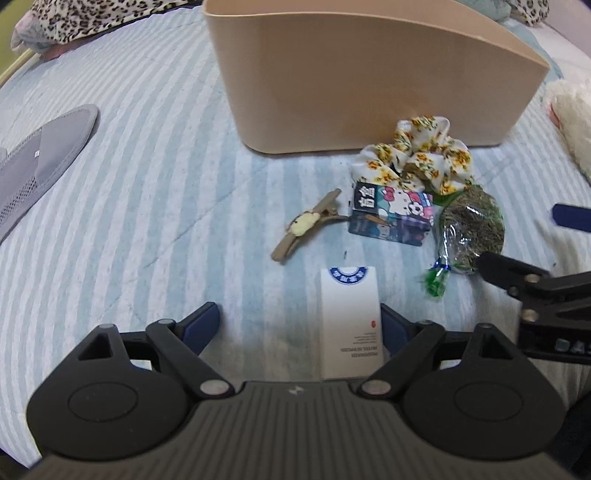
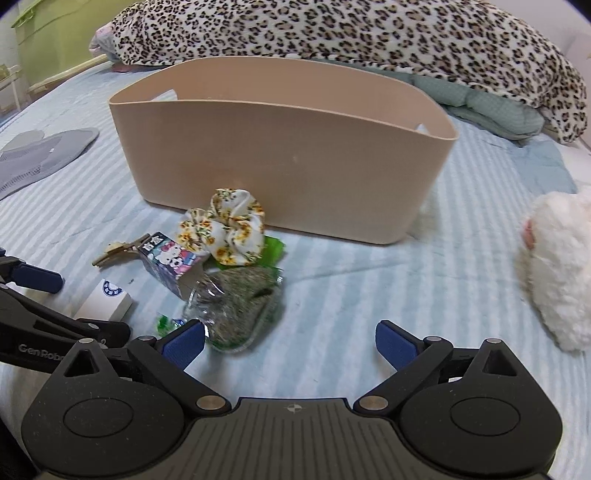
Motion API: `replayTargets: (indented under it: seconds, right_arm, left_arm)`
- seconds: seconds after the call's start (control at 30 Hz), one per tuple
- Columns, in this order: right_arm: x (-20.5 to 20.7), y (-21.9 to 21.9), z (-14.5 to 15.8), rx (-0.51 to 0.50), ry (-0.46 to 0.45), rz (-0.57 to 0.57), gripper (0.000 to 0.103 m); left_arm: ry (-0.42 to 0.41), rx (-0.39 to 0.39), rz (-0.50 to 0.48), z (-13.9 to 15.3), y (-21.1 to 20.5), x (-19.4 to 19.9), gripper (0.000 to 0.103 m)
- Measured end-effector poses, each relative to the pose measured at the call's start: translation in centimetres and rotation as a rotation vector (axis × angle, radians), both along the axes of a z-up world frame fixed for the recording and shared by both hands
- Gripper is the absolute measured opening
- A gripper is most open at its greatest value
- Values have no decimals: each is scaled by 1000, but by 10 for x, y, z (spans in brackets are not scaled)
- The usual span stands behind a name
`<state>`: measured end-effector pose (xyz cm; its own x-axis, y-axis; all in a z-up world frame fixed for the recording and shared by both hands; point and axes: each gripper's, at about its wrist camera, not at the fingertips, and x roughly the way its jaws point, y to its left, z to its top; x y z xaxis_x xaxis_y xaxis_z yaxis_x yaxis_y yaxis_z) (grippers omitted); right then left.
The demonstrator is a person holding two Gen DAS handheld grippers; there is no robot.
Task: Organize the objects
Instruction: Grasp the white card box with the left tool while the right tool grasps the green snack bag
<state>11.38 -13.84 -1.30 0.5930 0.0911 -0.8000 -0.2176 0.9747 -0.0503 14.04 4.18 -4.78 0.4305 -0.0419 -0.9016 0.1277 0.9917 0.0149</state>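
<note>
Five small things lie clustered on the striped bedspread in front of one beige bin. One white box lies nearest, between the spread fingers of the left gripper; its right side sits just beside the right pad, and the left pad stands well clear, so nothing is clamped. Beyond it lie one hair clip, one cartoon box, one floral scrunchie against the bin's front wall, and one clear bag of dried herbs. The right gripper is wide open and holds nothing; its left pad is just beside the bag, touching or not cannot be told. One grey slipper lies toward the bedspread's left edge, one fluffy white toy toward the right. One leopard-print blanket is heaped behind the bin.
</note>
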Motion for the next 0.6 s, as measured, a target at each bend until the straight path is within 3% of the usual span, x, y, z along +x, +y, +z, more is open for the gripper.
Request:
replayTargets:
  seconds: [0.17, 0.27, 0.33, 0.37, 0.43, 0.6]
  right_arm:
    - [14, 5, -9, 47, 16, -2, 94]
    - [17, 7, -12, 66, 1, 4, 85]
    - [17, 6, -13, 108, 15, 15, 69]
    - [16, 6, -13, 123, 20, 20, 65]
    - [14, 6, -12, 147, 26, 40, 40]
    - [7, 2, -7, 185, 15, 37, 27]
  left_arm:
    - [26, -21, -17, 4, 7, -3, 73]
    - [30, -55, -17, 5, 12, -4, 58]
    - [26, -65, -9, 6, 15, -5, 40]
    - [26, -74, -11, 7, 17, -5, 36]
    - [25, -86, -7, 9, 18, -6, 33]
    - [11, -89, -5, 15, 18, -10, 32]
